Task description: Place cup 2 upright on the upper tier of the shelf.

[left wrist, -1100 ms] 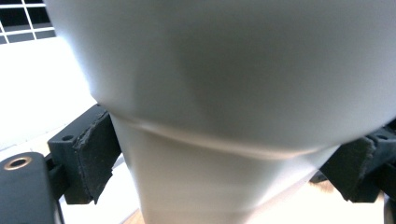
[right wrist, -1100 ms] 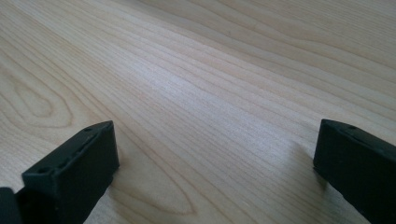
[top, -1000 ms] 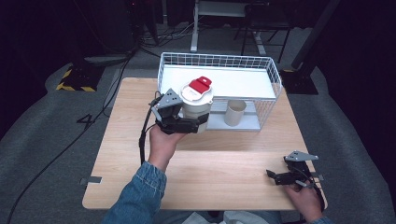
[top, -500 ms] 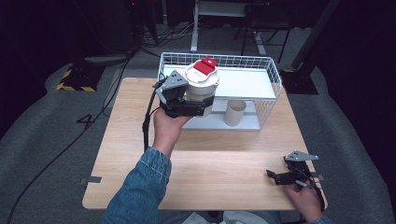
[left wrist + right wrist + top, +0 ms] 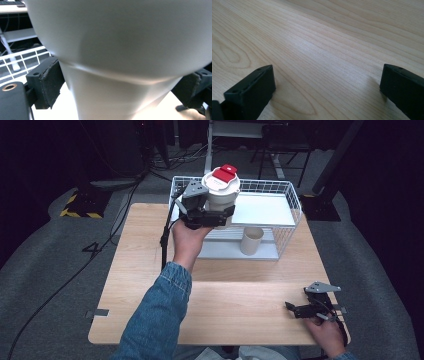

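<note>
White lidded cup [image 5: 220, 195] held upright above the wire basket's [image 5: 290, 202] left end.

We see a white, tapered cup whose wider upper part steps in to a narrower base, capped by a white lid with a red tab on top. Our left gripper [image 5: 207, 215] clamps its lower body from both sides, pads [image 5: 47, 83] pressed against the narrow part.

Table [image 5: 150, 270]: light wood
Far edge: white wire basket [image 5: 292, 215]
Near right corner: right claw [image 5: 300, 310] resting
</note>
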### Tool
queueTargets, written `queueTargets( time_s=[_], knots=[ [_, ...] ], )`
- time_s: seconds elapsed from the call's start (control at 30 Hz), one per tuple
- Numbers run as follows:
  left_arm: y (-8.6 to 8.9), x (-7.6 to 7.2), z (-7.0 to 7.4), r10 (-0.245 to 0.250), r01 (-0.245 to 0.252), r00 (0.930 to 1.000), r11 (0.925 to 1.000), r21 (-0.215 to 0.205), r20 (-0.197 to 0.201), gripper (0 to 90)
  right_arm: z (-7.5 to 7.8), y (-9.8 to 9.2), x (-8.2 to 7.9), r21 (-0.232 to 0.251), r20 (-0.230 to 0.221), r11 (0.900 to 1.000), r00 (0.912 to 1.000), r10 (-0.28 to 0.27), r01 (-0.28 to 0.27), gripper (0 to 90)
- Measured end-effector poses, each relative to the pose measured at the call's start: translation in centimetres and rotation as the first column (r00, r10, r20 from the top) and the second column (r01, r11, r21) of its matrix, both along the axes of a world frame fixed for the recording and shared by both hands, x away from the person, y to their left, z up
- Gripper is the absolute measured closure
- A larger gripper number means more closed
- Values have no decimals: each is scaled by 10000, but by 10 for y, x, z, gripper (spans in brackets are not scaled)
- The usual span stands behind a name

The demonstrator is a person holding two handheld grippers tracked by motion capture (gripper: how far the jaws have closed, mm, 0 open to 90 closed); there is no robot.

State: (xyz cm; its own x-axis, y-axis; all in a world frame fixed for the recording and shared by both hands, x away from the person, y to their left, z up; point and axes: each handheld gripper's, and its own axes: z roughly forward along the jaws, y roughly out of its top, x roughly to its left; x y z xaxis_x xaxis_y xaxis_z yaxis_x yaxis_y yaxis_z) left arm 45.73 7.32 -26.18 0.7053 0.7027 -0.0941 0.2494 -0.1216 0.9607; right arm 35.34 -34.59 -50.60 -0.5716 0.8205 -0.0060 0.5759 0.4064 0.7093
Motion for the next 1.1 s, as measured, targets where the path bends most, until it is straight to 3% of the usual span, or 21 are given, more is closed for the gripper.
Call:
queueTargets(
  time_s=[0.43,0.83,1.1],
  knots=[
    [-15,34,1,678,-677,9976,9976,-124,98,104,0,0,0,16,-6,10000,10000,9,-9,1],
    [-31,58,-12,1455,-1452,9893,9892,188,-133,104,0,0,0,31,4,10000,10000,-5,5,0],
    [-34,70,-21,1735,-1737,9840,9848,-17,-407,104,0,0,0,33,3,10000,10000,-8,8,0]
  ],
)
